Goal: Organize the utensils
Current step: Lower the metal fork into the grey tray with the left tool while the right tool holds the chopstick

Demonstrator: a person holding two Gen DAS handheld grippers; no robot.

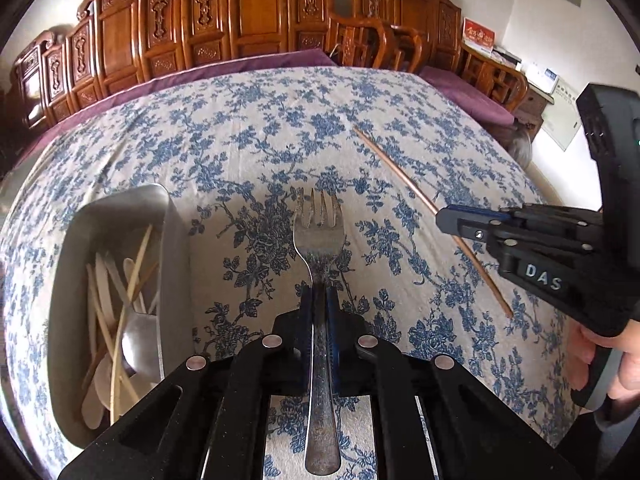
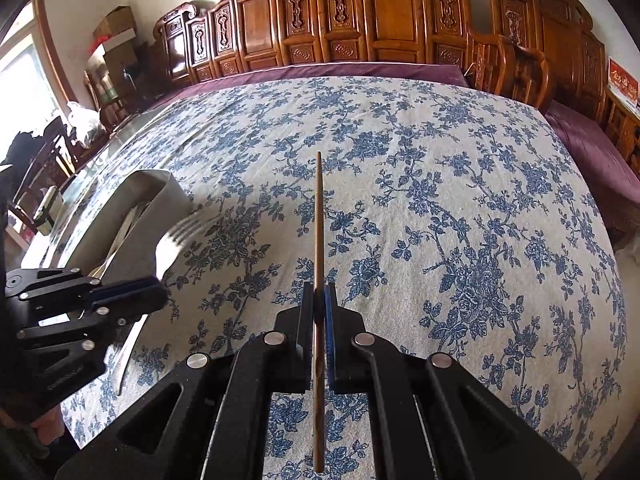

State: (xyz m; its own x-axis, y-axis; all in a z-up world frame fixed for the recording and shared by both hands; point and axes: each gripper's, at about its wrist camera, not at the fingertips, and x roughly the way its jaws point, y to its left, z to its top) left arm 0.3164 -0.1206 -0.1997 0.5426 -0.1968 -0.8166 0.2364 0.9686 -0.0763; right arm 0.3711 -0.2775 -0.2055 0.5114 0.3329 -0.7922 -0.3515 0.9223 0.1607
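Note:
My left gripper (image 1: 319,296) is shut on the handle of a metal fork (image 1: 319,240), tines pointing forward above the floral tablecloth. In the right wrist view the left gripper (image 2: 132,292) shows at the left with the fork (image 2: 180,236) blurred. My right gripper (image 2: 319,296) is shut on a brown chopstick (image 2: 318,220) that points forward. In the left wrist view the right gripper (image 1: 460,220) shows at the right holding the chopstick (image 1: 400,176). A metal tray (image 1: 176,248) to the left holds several chopsticks, pale spoons and a metal spoon (image 1: 142,344).
The table wears a blue floral cloth (image 2: 440,200). The tray also shows in the right wrist view (image 2: 160,196). Carved wooden chairs (image 1: 240,20) and a purple cushion (image 1: 464,88) stand behind the table. Boxes and clutter (image 2: 112,52) stand at the far left.

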